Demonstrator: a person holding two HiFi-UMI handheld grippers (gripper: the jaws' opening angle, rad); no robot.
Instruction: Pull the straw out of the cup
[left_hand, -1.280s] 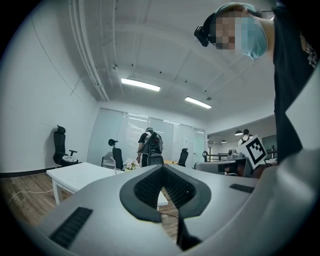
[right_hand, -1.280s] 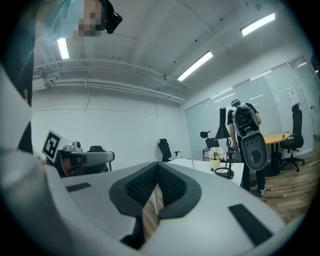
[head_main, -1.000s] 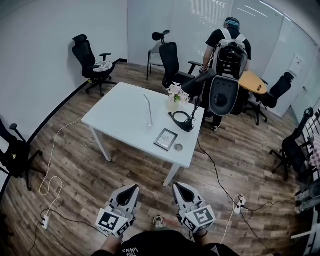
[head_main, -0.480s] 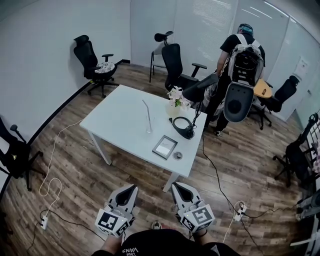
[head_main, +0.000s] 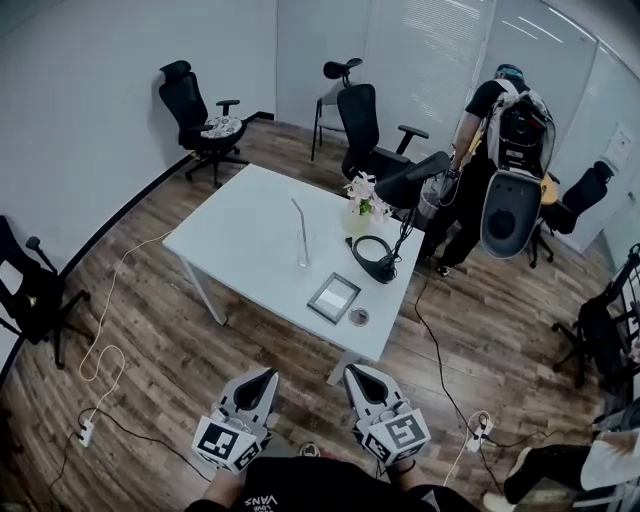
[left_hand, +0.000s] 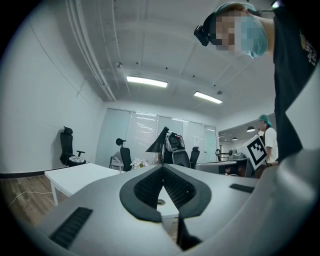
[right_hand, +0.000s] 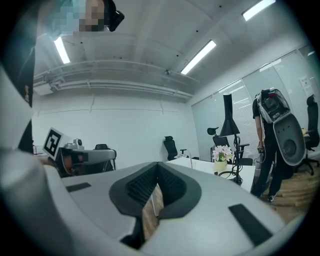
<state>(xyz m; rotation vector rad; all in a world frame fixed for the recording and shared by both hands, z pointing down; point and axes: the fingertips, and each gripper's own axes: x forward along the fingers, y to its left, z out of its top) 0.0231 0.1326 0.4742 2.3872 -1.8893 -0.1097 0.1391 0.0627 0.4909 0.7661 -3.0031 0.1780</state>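
Right, nothing was pulled yet: the straw (head_main: 299, 222) stood in its cup (head_main: 303, 259) on the far bench (head_main: 235, 240), well apart from me. My left hand-held gripper (head_main: 267, 378) and right hand-held gripper (head_main: 353, 373) were both closed, empty.

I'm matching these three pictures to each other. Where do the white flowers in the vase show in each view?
Head view: flowers on the white table's far side, upper middle.
Left gripper view: flowers small, just left of and below centre.
Right gripper view: flowers right of centre.
Shared landmark: the black desk lamp standing beside them.
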